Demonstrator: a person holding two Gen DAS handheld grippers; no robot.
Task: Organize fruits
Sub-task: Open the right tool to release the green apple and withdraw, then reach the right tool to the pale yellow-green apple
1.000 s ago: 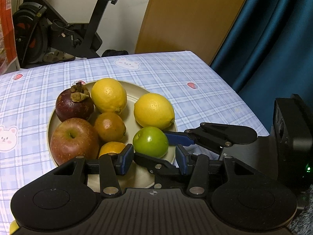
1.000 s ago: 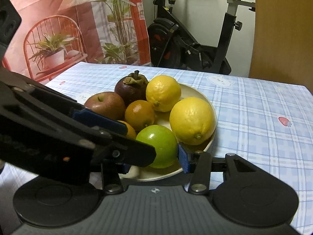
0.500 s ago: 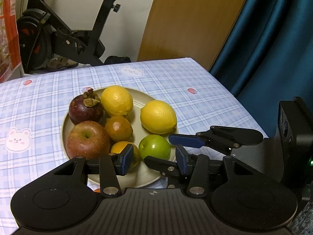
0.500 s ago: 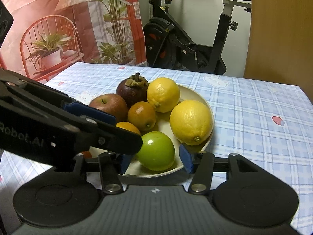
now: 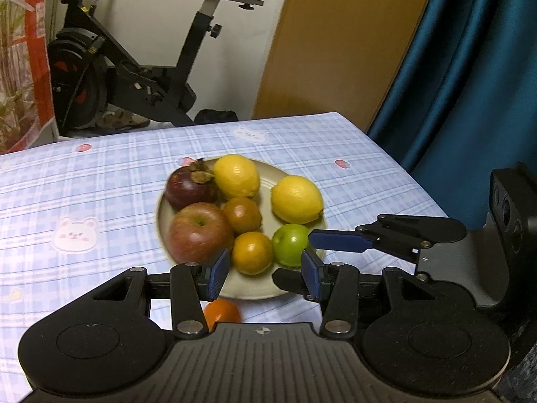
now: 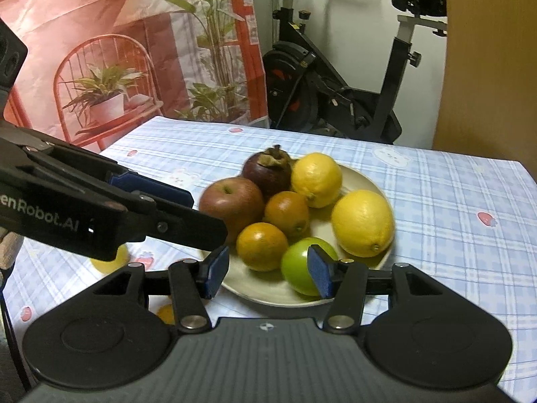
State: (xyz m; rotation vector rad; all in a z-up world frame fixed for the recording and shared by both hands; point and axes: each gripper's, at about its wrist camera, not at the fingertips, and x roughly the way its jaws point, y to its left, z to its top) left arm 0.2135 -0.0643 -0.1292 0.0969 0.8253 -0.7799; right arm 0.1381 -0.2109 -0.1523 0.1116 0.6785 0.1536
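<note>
A beige plate (image 5: 255, 294) (image 6: 355, 174) holds a mangosteen (image 5: 191, 186), two lemons (image 5: 297, 198), a red apple (image 5: 199, 231), two oranges (image 5: 251, 252) and a green apple (image 5: 290, 243) (image 6: 297, 268) at its near right. My left gripper (image 5: 264, 277) hovers open and empty over the plate's near rim. My right gripper (image 6: 268, 275) is open too. Its fingers flank the green apple from the near side without pressing it. In the left wrist view the right gripper (image 5: 312, 255) reaches in from the right. In the right wrist view the left gripper (image 6: 208, 216) reaches in from the left.
The table wears a blue checked cloth (image 5: 100, 201). A loose orange (image 5: 221, 314) lies just in front of the plate, and a yellow fruit (image 6: 107, 258) lies to its left under the left gripper. An exercise bike (image 5: 134, 77) and a dark blue curtain (image 5: 470, 84) stand beyond the table.
Both grippers have drawn back and upward from the plate. The right gripper's jaws widened and came off the green apple, which stays on the plate.
</note>
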